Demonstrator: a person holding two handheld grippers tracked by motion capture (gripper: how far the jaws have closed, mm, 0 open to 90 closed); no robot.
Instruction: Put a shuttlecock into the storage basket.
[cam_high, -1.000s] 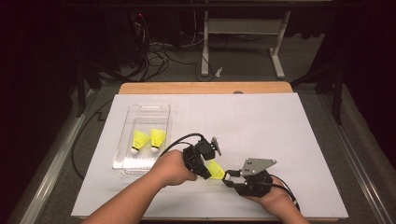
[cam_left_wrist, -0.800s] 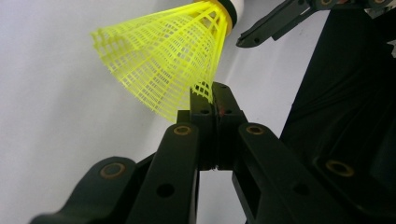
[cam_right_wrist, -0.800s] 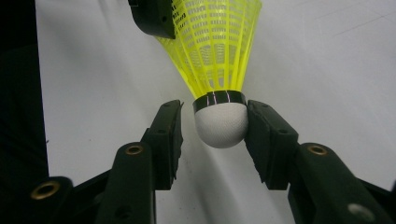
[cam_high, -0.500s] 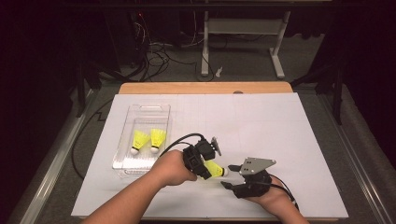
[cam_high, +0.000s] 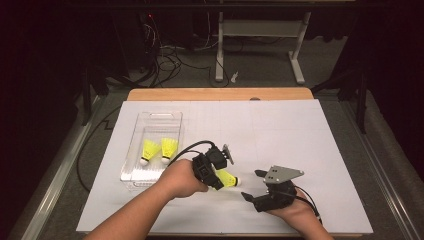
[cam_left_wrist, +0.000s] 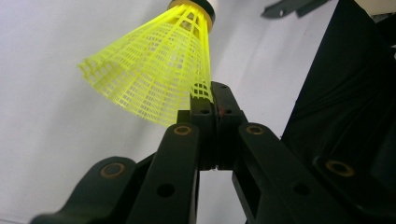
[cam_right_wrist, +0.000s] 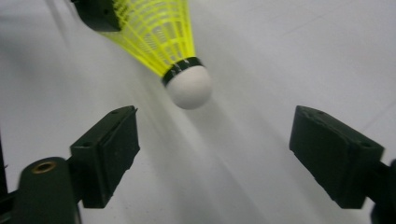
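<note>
Handover done: left gripper pinched the held shuttlecock by its skirt rim, near centre; right gripper jaws just spread, empty. Two shuttlecocks already in tray, left; placing remained.

2 shuttlecocks in clear tray

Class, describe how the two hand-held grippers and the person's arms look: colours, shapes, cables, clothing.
Both are black. The left gripper trails a black cable; its jaw links carry brass-coloured rivets. The right gripper bears a grey three-cornered plate and has blocky rectangular pads. The forearms are bare, no sleeves.
</note>
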